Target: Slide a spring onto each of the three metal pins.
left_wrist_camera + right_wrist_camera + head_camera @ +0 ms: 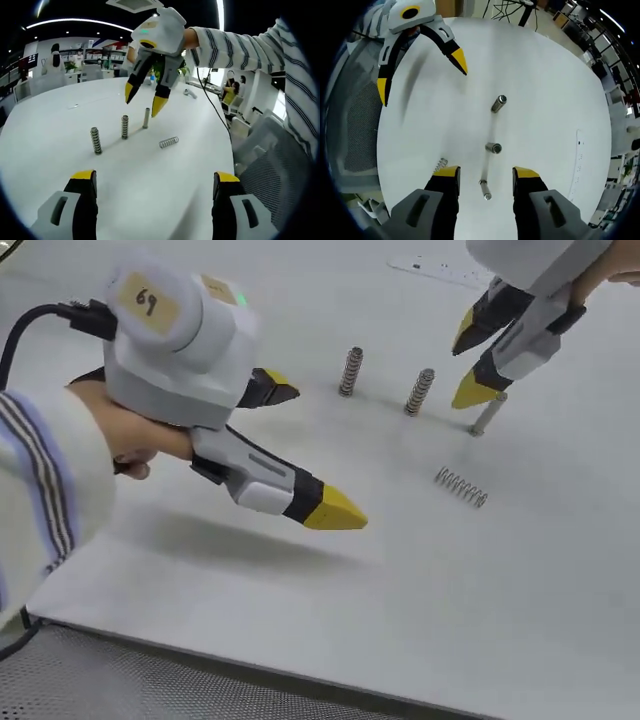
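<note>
Head view, at the workbench: two of the three pins already carry springs. The first sprung pin [349, 372] and the second sprung pin [419, 392] stand in a row on the white table [300, 620]. The bare pin [487, 415] ends that row. The loose spring [460, 487] lies on its side near it, on your side of the row, touching nothing.

Your right gripper [466, 370] hovers over the bare pin, jaws spread with nothing between them. Your left gripper [322, 455] hangs well apart to the left, jaws also wide and empty.

The step in hand appears to be fetching the last spring. Bring the right gripper down across the coils close to one end, so the other end juts out free. Pinch lightly, since a coil this slim will likely squash or roll away under a hard squeeze. Stand the spring upright and set its open end over the pin's tip. Use the right gripper view to line it up, as the bare pin sits there between your own jaws. Let go only once the first coils have caught the pin. Keep the jaw tips clear of the second sprung pin alongside.
</note>
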`<state>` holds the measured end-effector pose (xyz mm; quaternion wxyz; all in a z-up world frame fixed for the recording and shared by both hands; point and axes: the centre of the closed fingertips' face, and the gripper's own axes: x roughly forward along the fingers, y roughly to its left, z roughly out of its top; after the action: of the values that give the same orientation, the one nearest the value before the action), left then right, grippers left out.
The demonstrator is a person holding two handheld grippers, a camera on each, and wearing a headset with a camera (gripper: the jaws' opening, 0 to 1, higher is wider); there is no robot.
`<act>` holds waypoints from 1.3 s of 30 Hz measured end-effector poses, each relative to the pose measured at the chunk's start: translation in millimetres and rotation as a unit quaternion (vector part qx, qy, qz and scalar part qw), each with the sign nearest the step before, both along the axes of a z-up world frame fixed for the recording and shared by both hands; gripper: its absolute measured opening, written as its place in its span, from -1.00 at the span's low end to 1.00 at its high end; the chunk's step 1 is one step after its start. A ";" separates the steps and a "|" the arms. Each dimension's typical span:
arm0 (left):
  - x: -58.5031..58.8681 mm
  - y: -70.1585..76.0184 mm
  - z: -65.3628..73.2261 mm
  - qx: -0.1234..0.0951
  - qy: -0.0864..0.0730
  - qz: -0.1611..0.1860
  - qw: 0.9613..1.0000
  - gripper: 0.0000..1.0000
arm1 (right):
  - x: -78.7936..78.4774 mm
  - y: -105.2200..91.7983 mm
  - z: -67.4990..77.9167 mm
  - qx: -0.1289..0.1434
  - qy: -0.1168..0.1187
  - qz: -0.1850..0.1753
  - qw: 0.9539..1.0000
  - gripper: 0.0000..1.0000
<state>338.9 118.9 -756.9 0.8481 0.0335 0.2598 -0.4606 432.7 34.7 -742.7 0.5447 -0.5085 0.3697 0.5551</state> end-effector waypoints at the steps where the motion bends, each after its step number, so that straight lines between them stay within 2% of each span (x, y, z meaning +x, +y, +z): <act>1: 0.0 -0.2 0.6 -0.003 0.001 0.002 1.000 0.88 | -2.6 -3.2 2.0 0.003 0.000 -0.003 1.000 -0.19; 6: -2.0 -2.9 1.3 0.000 0.000 0.001 1.000 0.89 | -12.9 -14.8 8.8 0.018 -0.004 -0.010 1.000 -0.11; 8: -2.3 -4.0 2.3 -0.001 -0.001 0.001 1.000 0.89 | -16.3 -14.6 12.9 0.038 -0.009 -0.007 0.999 -0.07; 13: -3.9 -3.3 3.0 0.004 -0.003 0.002 1.000 0.89 | -25.3 -14.4 21.2 0.087 -0.009 -0.030 0.996 0.03; 16: -4.8 -1.4 4.9 0.004 -0.004 0.004 1.000 0.89 | -32.7 -18.8 23.7 0.103 -0.007 -0.046 0.994 0.11; 18: -4.8 0.6 6.1 0.005 -0.005 0.006 1.000 0.89 | -36.3 -21.8 24.8 0.119 -0.009 -0.063 0.991 0.14; 21: -4.5 4.1 7.7 0.007 -0.005 0.010 1.000 0.89 | -36.3 -26.3 23.6 0.150 -0.012 -0.095 0.984 0.17; 23: -4.0 6.5 8.7 0.008 -0.005 0.012 1.000 0.89 | -36.4 -28.8 25.1 0.164 -0.022 -0.109 0.980 0.14; 25: -3.9 8.1 9.5 0.010 -0.005 0.014 1.000 0.89 | -38.2 -30.7 25.3 0.173 -0.023 -0.120 0.977 0.17; 27: -4.0 10.0 10.5 0.013 -0.006 0.014 1.000 0.89 | -40.2 -31.9 26.3 0.191 -0.021 -0.139 0.972 0.24; 31: -4.3 13.3 11.7 0.017 -0.006 0.016 1.000 0.89 | -42.9 -35.5 27.7 0.229 -0.013 -0.185 0.956 0.32; 32: -4.2 14.3 12.3 0.017 -0.006 0.017 1.000 0.89 | -41.7 -36.0 29.0 0.246 -0.019 -0.200 0.948 0.33; 33: -4.0 14.9 12.4 0.016 -0.006 0.019 1.000 0.89 | -41.1 -36.8 29.4 0.254 -0.025 -0.206 0.945 0.35; 34: -4.3 15.5 11.8 0.017 -0.005 0.021 1.000 0.89 | -40.4 -40.2 28.7 0.262 -0.029 -0.223 0.938 0.36; 37: -6.2 18.2 6.9 0.027 -0.001 0.021 0.999 0.87 | -44.2 -45.2 25.8 0.272 -0.030 -0.238 0.932 0.36; 39: -7.3 18.3 5.7 0.029 0.000 0.020 0.999 0.85 | -46.4 -47.4 24.8 0.287 -0.029 -0.253 0.924 0.41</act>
<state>331.6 137.3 -751.2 0.8556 0.0528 0.2734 -0.4363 386.3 -12.7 -717.9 0.7998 -0.2360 0.2950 0.4665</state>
